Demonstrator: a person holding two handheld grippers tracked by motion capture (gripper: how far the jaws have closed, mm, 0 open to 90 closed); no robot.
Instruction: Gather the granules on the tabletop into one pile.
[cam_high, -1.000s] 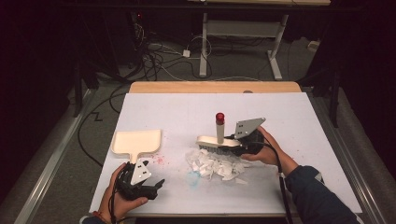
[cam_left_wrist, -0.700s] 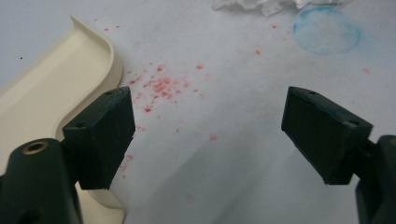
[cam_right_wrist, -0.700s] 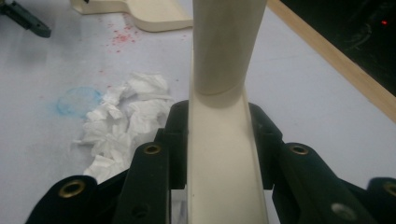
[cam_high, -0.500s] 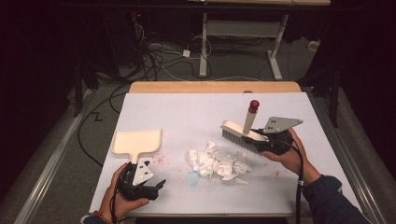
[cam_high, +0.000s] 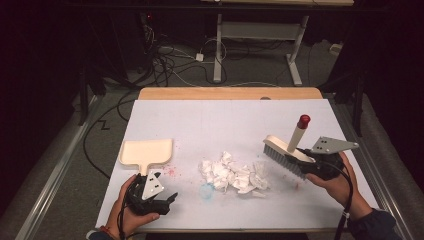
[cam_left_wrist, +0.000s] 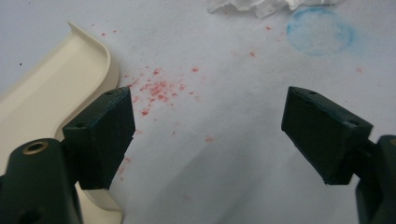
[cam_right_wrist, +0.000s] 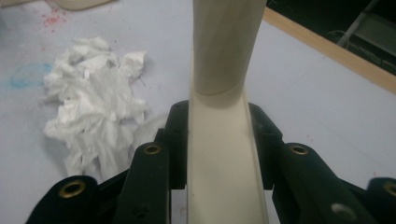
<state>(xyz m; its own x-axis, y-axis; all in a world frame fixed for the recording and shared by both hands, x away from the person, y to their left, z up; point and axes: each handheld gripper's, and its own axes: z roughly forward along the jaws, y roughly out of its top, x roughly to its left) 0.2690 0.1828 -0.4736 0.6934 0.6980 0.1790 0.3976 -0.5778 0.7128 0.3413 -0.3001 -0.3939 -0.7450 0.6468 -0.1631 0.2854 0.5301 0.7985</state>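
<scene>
right gripper (cam_high: 311, 162) clamped on cream plastic brush with grey bristles (cam_high: 286, 152), crumpled white paper pile (cam_high: 234, 172) to its left, left gripper (cam_left_wrist: 208, 130) wide open, empty, cream plastic dustpan (cam_left_wrist: 51, 100) just beside its left jaw

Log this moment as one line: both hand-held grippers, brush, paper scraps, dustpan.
left hand-held gripper: open, beside dustpan | right hand-held gripper: shut on brush | paper scraps: heaped mid-table, left of brush

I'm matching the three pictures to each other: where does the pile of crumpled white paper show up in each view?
High view: the paper pile lies at the table's middle, left of the brush.
Left gripper view: its lower edge peeks in at the top, above the blue circle.
Right gripper view: it lies at left, beside the right gripper shut on the brush.
Shared landmark: the blue circle.
</scene>
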